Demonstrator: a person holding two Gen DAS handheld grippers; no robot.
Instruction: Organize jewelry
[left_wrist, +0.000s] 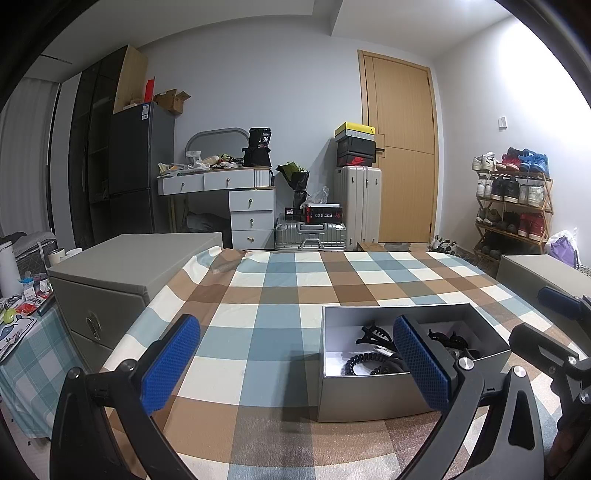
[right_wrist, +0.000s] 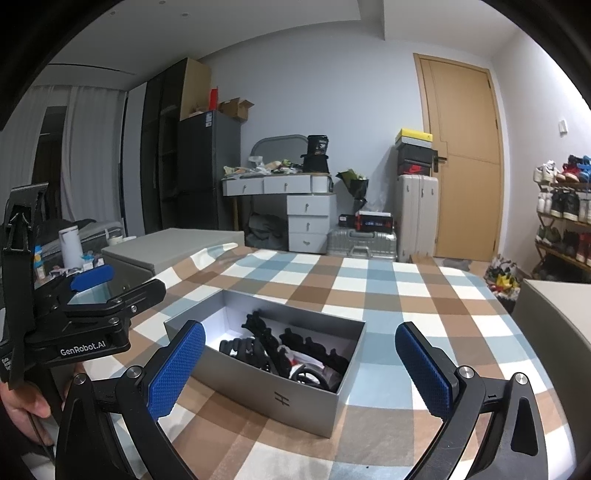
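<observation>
An open grey box (left_wrist: 369, 397) (right_wrist: 258, 384) stands on the checked tablecloth. It holds black hair claws (left_wrist: 375, 332) (right_wrist: 264, 330), a black coiled hair tie (left_wrist: 364, 363) (right_wrist: 240, 349) and other dark accessories. My left gripper (left_wrist: 295, 363) is open and empty, to the left of the box, with its right finger in front of the box. My right gripper (right_wrist: 301, 367) is open and empty, just in front of the box and above it. The left gripper also shows in the right wrist view (right_wrist: 107, 286), and the right gripper shows at the right edge of the left wrist view (left_wrist: 554, 325).
Grey storage boxes stand at the table's left (left_wrist: 122, 269) (right_wrist: 166, 247) and right (left_wrist: 546, 269) (right_wrist: 557, 317). A cluttered side table (left_wrist: 22, 295) is on the left. Behind are a dresser (left_wrist: 229, 192), suitcases (left_wrist: 332, 221), a door (left_wrist: 402, 147) and a shoe rack (left_wrist: 513, 199).
</observation>
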